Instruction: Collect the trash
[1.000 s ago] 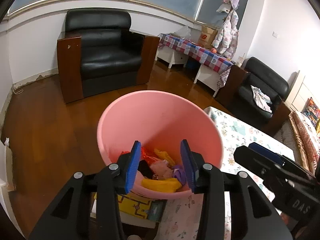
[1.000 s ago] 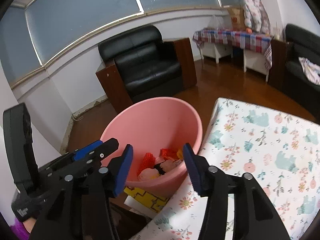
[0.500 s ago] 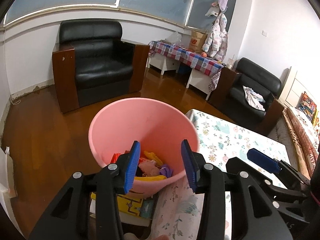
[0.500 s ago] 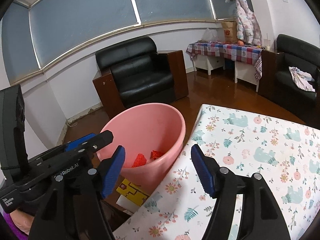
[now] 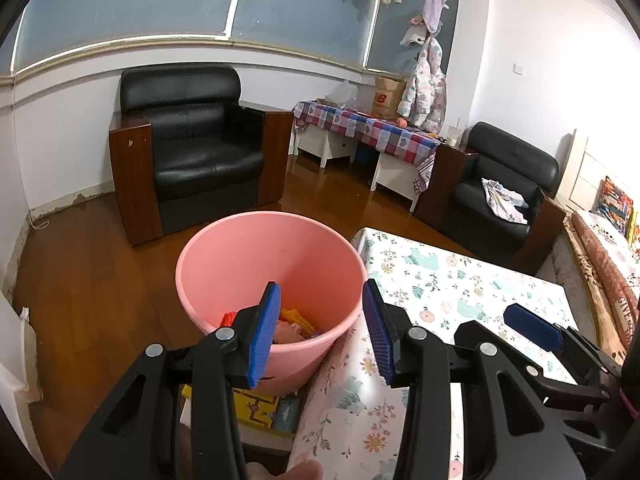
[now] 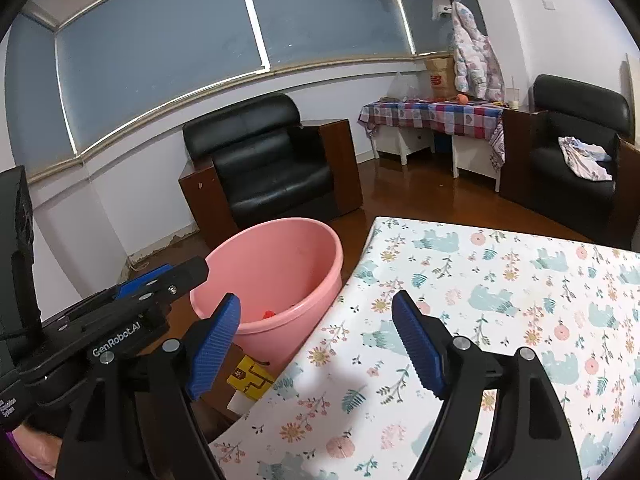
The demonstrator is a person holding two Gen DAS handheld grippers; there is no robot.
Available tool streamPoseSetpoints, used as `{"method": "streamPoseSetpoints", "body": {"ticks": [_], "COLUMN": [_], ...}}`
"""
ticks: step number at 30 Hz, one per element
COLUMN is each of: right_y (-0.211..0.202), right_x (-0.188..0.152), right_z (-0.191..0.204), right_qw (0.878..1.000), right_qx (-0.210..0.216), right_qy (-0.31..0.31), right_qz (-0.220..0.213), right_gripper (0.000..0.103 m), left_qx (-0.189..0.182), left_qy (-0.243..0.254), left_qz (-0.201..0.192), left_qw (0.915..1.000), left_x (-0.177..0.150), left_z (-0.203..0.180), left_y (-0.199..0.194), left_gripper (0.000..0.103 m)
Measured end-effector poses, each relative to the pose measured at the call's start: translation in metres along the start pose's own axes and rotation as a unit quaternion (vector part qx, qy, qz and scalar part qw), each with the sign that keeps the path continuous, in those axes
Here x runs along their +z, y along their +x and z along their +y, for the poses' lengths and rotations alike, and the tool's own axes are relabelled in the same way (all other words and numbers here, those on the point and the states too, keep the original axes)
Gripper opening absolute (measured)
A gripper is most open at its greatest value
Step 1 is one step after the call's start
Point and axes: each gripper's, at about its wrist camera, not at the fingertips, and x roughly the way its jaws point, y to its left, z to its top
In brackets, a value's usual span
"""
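Both tongs pulled back from over the pink bin (image 5: 272,264), left tongs (image 5: 320,330) and right tongs (image 6: 316,340) apart, empty; drop looks done, table (image 6: 500,280) ahead bare.

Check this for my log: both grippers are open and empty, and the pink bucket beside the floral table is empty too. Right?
Not quite. The left gripper and right gripper are open and empty, but the pink bucket beside the floral table holds colourful trash, seen in the left wrist view.
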Motion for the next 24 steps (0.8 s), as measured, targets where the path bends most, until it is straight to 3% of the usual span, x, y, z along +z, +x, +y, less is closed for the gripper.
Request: {"method": "streamPoseSetpoints", "body": {"ticks": [10, 24], "right_y": [-0.023, -0.029], "right_x": [-0.008, -0.008], "right_z": [-0.011, -0.01], "right_qw": [1.0, 1.0], "right_qx": [-0.012, -0.019], "right_qy": [0.017, 0.02], "right_qz": [-0.007, -0.009], "right_gripper": [0.077, 0.077], "left_qx": [0.019, 0.016], "left_qy": [0.013, 0.029], "left_qz": [-0.022, -0.035], "left_qw": [0.9995, 0.9989], "left_x": [-0.01, -0.014], "left_z": [-0.017, -0.027], "left_y": [-0.017, -0.028], "left_gripper": [0.043, 0.043]}}
